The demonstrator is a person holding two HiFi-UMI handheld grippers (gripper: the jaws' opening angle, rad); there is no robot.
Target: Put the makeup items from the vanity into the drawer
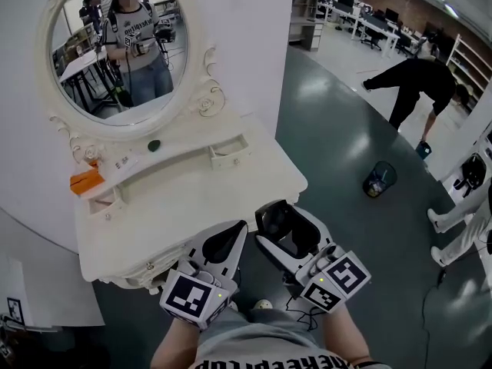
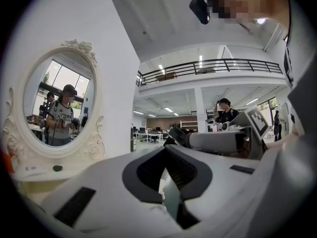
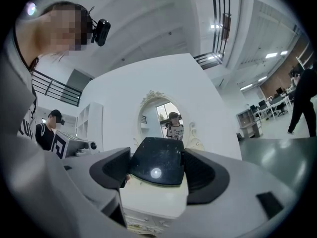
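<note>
The shirt (image 1: 254, 343) print is too distorted to read. The right gripper (image 1: 283, 220) pinches a black compact (image 3: 157, 165) by the table (image 1: 192, 214) edge. The left gripper (image 1: 231, 241) is pressed together, empty.

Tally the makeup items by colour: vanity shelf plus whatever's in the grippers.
Orange: 1, orange item on the vanity shelf
White: 1, white item on the shelf
Dark green: 1, dark green round item on the shelf
Black: 1, black compact held in the right gripper
Total: 4
</note>
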